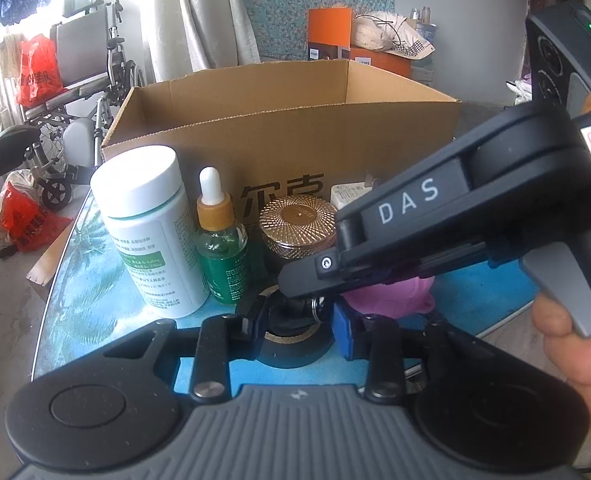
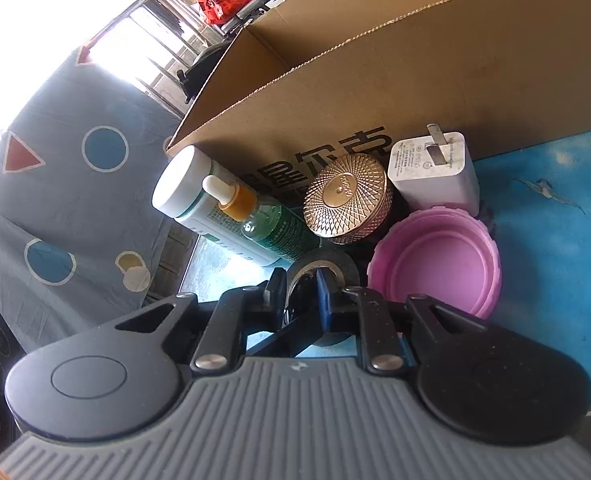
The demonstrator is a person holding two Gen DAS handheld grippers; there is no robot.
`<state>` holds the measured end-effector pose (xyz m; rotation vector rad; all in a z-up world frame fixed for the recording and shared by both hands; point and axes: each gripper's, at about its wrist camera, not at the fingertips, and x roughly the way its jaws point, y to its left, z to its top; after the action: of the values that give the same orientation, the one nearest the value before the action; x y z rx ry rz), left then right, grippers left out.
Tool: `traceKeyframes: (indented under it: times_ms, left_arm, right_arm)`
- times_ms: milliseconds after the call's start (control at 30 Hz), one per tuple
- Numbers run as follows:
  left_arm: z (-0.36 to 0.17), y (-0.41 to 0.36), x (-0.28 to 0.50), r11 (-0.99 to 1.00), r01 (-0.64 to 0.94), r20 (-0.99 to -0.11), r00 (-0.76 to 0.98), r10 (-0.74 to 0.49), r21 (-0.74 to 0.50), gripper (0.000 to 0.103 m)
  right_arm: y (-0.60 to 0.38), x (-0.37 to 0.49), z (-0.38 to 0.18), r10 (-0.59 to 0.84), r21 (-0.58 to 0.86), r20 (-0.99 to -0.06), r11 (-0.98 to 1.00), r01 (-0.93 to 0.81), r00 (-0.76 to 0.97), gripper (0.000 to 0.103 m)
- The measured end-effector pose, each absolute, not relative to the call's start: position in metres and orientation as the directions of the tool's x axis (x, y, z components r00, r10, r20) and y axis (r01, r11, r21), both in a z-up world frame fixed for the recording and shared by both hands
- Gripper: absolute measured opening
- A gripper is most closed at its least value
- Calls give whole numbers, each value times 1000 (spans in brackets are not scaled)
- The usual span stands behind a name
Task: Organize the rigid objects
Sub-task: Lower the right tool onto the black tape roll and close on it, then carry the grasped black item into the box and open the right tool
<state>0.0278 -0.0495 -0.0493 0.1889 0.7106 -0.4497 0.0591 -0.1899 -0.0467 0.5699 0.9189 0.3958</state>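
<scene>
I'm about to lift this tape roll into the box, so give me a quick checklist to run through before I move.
1. Right gripper has hold of the black tape roll: ok. Its pads pinch the roll's wall, one of them inside the hole.
2. Left gripper is free of the roll: cannot tell. Its fingers sit close on either side.
3. Cardboard box is open on top: ok.
4. Neighbours are clear of the roll: not ok. The pink lid and the green dropper bottle crowd it.
5. Room on the box floor: cannot tell, as the floor is hidden.
</scene>
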Motion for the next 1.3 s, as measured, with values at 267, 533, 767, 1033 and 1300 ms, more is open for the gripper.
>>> traceKeyframes:
  times_ms: [267,533,767,1033,1300]
  left_arm:
    - [-53,-44,36,902,431,-682,652,-332,-27,34]
    - [-52,-41,41,910,411,-682,652,-331,-49,26]
    - [-51,-46,41,914,406,-677,666,-311,-20,23]
    - [-21,-50,20,908,418,-628,712,-314,20,23]
    - [49,-57,17,911,401,-498,812,-305,95,24]
  right_arm:
    - [-185,63,-42,556,615,-618,782,-98,556,15]
    - [-175,65,-42,545,590,-627,799,-119,557,21]
    - [-170,63,-42,526,557,-633,819,-138,568,23]
    - [-170,41,-11,522,523,-593,829,-199,613,23]
    - [-175,31,67,549,458,-472,821,-340,690,23]
